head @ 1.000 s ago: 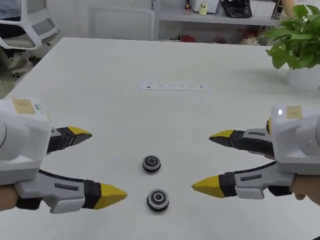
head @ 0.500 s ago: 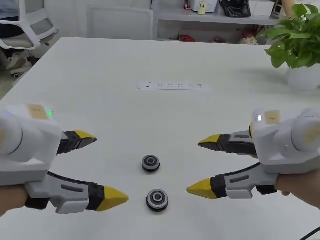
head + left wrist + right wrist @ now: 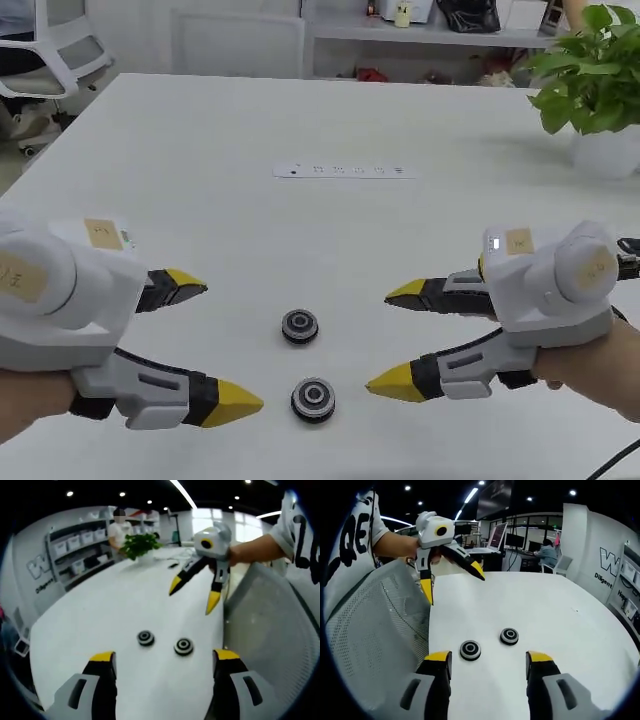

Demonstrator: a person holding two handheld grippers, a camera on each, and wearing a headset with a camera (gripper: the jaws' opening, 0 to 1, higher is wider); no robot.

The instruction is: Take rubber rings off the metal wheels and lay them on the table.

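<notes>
Above the white table [image 3: 300, 120], the left claw [image 3: 222, 345] and right claw [image 3: 387, 338] hover wide open and empty either side of the far wheel [image 3: 300, 327] and near wheel [image 3: 313, 399], which lie close together with their black rubber rings [image 3: 296, 399] on.

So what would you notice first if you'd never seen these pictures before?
Two big white tools with yellow-tipped jaws: the left tool and the right tool, both open, pointing inward from either side. Between them on the pale grey table lie two small round metal wheels with black rubber rings, the far wheel and the near wheel. A leafy green potted plant stands at the table's far right.
</notes>
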